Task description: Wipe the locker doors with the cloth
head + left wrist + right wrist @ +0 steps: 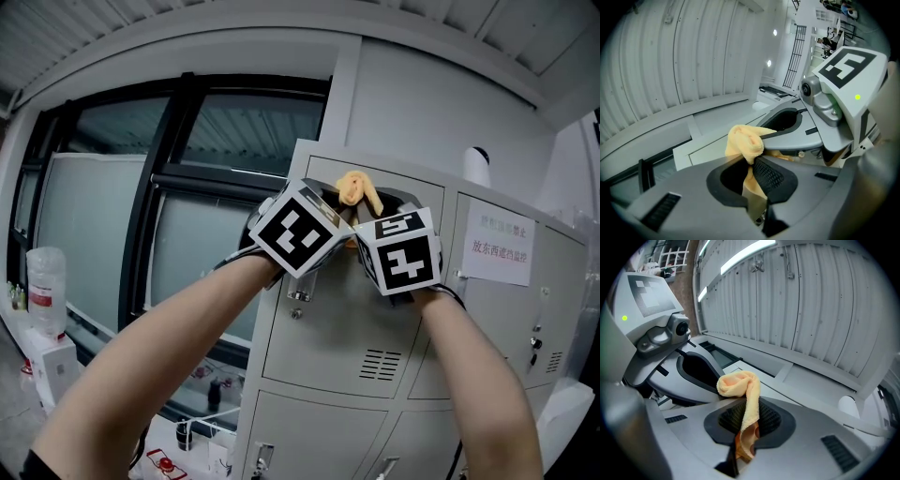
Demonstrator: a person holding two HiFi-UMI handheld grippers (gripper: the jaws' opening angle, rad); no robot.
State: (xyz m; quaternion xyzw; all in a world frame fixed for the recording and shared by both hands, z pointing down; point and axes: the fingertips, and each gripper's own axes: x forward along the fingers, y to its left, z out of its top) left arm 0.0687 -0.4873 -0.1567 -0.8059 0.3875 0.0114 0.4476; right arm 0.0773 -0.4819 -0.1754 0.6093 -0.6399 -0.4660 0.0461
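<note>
The yellow cloth is bunched at the top edge of the grey locker, above its upper left door. The left gripper and the right gripper sit close side by side, each with its fingers closed on the cloth. There is open room above the locker, and a window to the left.
</note>
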